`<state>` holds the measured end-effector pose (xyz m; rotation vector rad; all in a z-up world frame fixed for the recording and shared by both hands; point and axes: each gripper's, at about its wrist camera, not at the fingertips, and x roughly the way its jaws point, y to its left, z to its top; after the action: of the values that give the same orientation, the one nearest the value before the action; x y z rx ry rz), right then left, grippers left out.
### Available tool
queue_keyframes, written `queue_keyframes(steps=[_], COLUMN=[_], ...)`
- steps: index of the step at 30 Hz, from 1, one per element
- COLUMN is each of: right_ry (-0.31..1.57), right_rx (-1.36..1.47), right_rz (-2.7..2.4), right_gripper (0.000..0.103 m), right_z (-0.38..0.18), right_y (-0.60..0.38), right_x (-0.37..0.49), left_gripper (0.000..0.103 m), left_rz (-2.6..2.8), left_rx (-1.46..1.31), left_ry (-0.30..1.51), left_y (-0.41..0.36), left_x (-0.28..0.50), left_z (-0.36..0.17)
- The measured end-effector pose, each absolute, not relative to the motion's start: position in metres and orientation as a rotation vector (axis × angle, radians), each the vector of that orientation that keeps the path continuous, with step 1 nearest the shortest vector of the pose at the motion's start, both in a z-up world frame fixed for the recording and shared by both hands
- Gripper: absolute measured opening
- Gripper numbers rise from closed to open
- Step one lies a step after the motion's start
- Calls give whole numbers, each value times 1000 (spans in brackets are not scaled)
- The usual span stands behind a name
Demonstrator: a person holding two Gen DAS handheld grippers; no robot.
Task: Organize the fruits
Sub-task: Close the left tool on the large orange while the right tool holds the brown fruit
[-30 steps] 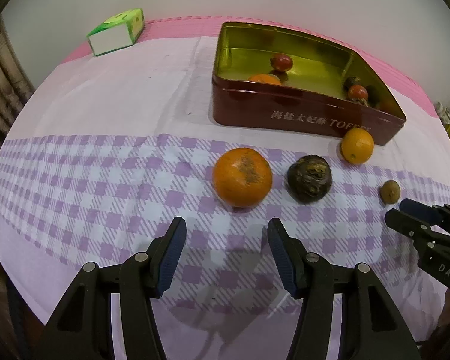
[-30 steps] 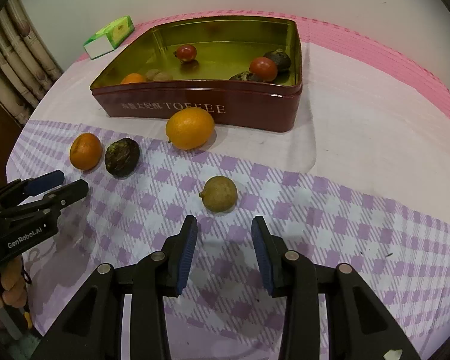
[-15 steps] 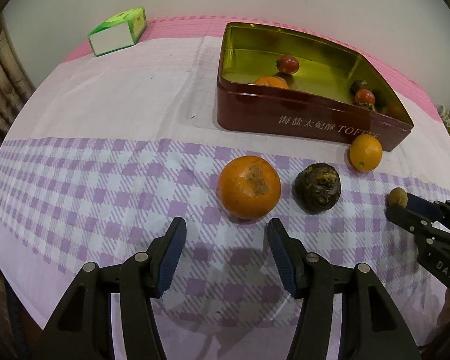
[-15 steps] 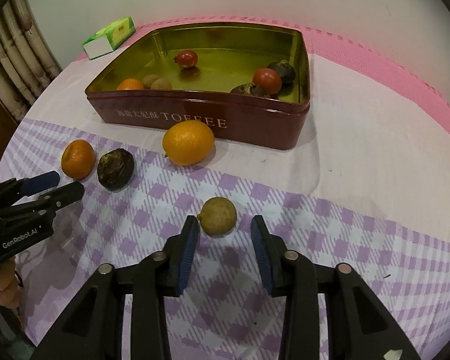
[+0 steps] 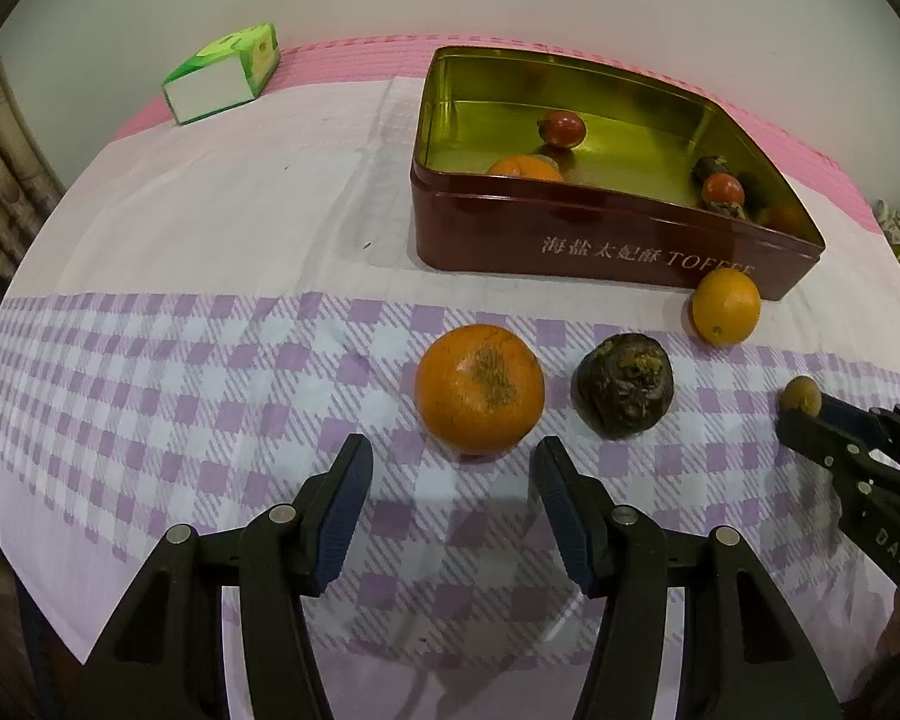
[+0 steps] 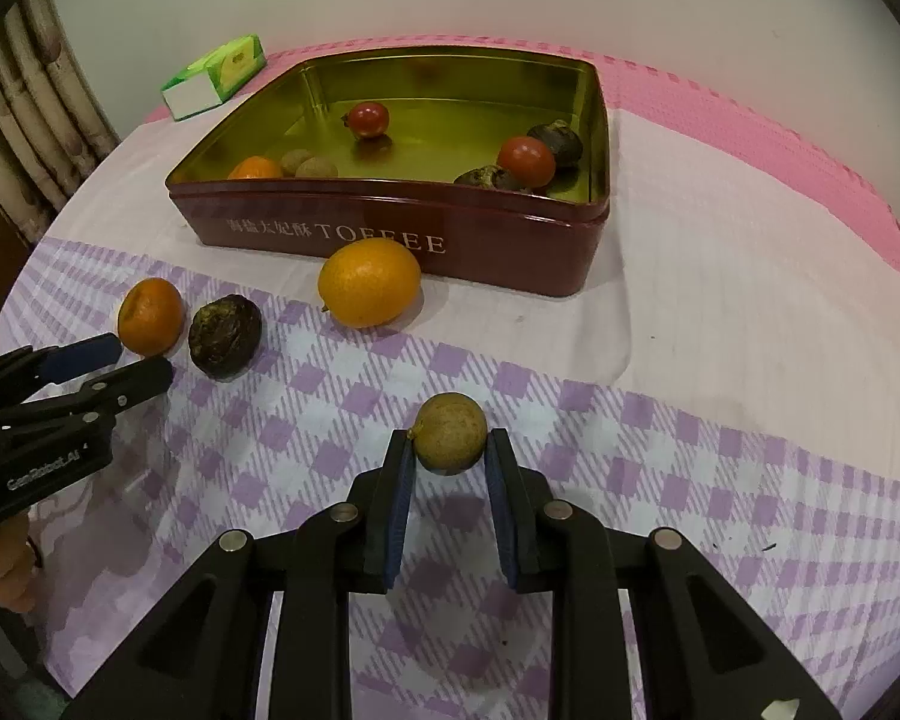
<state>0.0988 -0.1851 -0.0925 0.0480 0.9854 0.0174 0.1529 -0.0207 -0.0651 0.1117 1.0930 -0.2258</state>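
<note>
A red toffee tin [image 5: 618, 252] [image 6: 390, 234] holds several small fruits. On the checked cloth lie an orange [image 5: 479, 390] [image 6: 150, 316], a dark wrinkled fruit [image 5: 623, 385] [image 6: 225, 336], a yellow-orange citrus [image 5: 725, 306] [image 6: 369, 283] and a small tan fruit [image 6: 449, 433] [image 5: 801, 396]. My left gripper [image 5: 450, 468] is open just short of the orange. My right gripper [image 6: 449, 450] is shut on the small tan fruit, pads touching both its sides.
A green and white carton [image 5: 225, 72] [image 6: 216, 75] lies at the far left of the table. A curtain [image 6: 30, 138] hangs at the left. The pink cloth edge [image 6: 780, 138] runs along the back.
Both grippers have moved forward. The right gripper's fingers have closed around the small tan fruit. The left gripper has come closer to the orange and stays open.
</note>
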Motion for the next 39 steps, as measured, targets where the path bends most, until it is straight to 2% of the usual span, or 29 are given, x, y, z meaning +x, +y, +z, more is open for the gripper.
queue_keyframes(steps=[21, 26, 30, 39], right_ry=[983, 983, 982, 984], right_rx=[48, 46, 45, 42], right_rz=[16, 16, 15, 11], right_gripper=[23, 23, 24, 24], right_z=[-93, -93, -93, -93], right_y=[-185, -185, -184, -184], right_x=[98, 98, 98, 98], left_gripper=[57, 51, 43, 42], left_rz=[-225, -233, -252, -252], left_rx=[124, 126, 138, 138], left_ry=[1080, 1074, 1065, 1063], left_y=[-34, -35, -37, -38], left_x=[183, 185, 182, 183], left_z=[-67, -66, -65, -65])
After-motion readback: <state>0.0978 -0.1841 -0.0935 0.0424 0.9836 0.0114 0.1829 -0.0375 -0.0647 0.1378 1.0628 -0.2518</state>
